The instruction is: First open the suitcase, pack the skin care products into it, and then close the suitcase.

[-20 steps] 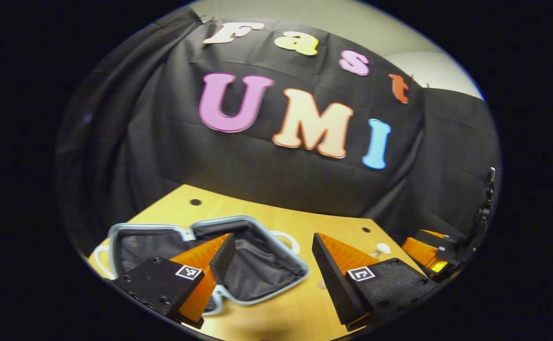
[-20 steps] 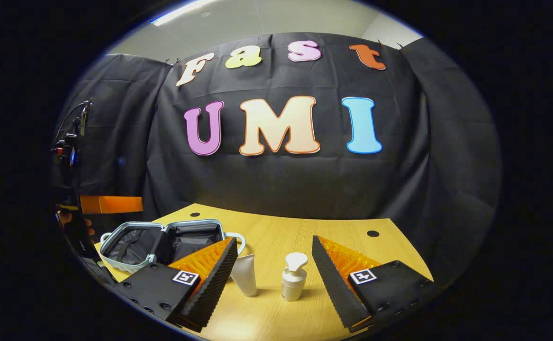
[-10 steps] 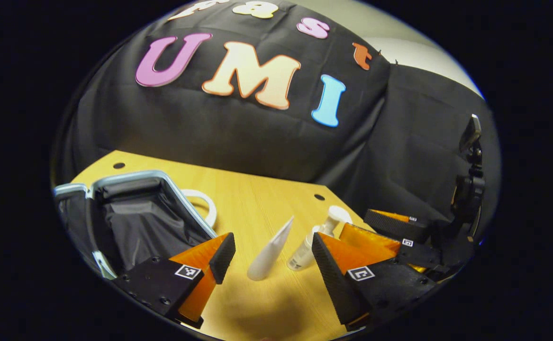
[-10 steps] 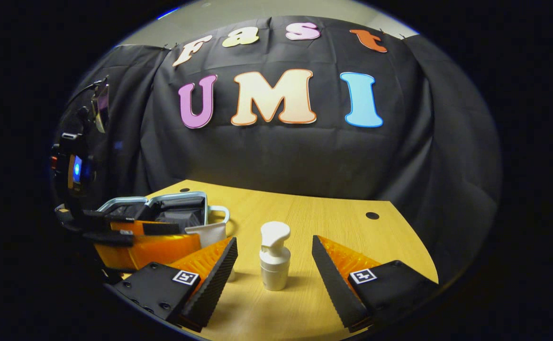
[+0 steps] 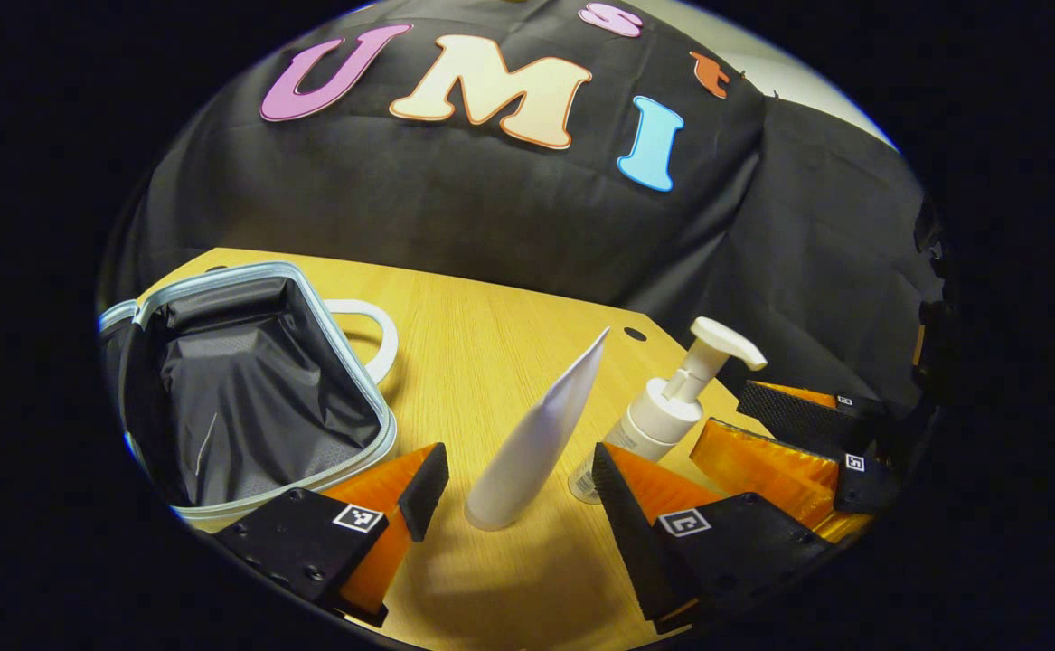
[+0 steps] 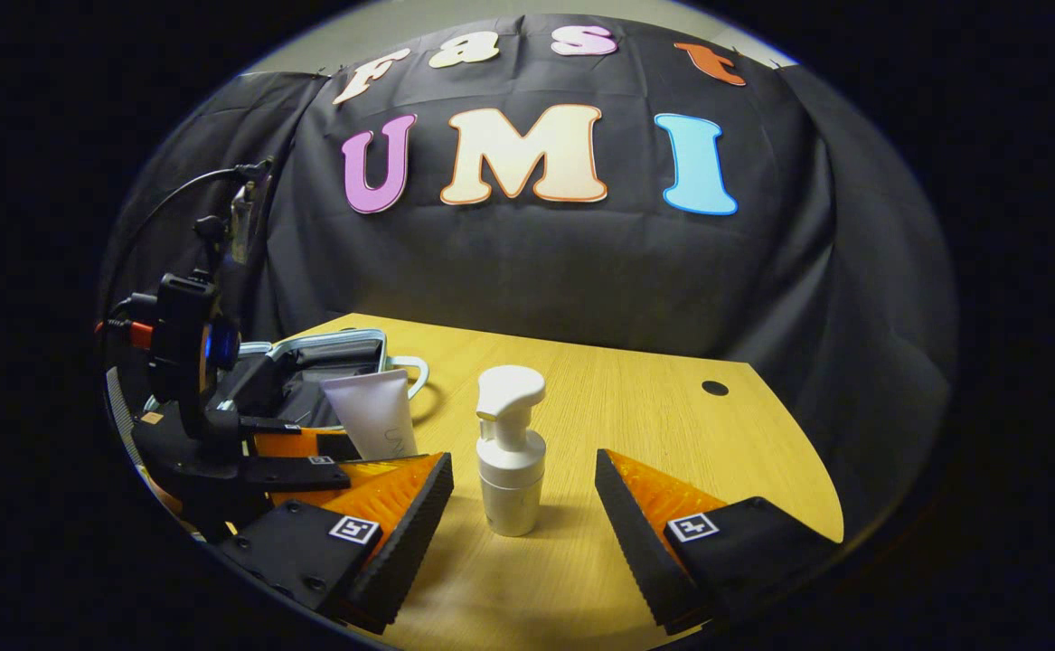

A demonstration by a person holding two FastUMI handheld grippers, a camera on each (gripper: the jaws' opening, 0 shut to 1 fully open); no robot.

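Suitcase (image 5: 247,398): lay open on the left part of the table (image 5: 491,325), its dark lined half facing up and its pale handle (image 5: 373,330) toward the middle of the table; judged ready to receive goods, the opening step being done and nothing yet seen packed in the half on view. Tube (image 5: 536,434): white, stood upright on its cap on the table, just right of the suitcase, its crimped end uppermost, a pose that offered its flat body to a sideways pinch. Pump bottle (image 6: 509,470): white, upright on its base, just right of the tube and apart from it, its nozzle turned aside. Left gripper (image 5: 509,493): jaws wide, set level with the tube's lower end, one finger on either side and neither touching it; judged lined up to close on the tube. Right gripper (image 6: 522,502): jaws wide, straddling the pump bottle low on its body with clear gaps on both sides; judged placed so that each product had its own gripper and both might be lifted without crossing. In the left gripper view the right gripper appeared at the right edge, very near the bottle; whether a finger brushed it there could not be made out. Packing and closing remained to be done.
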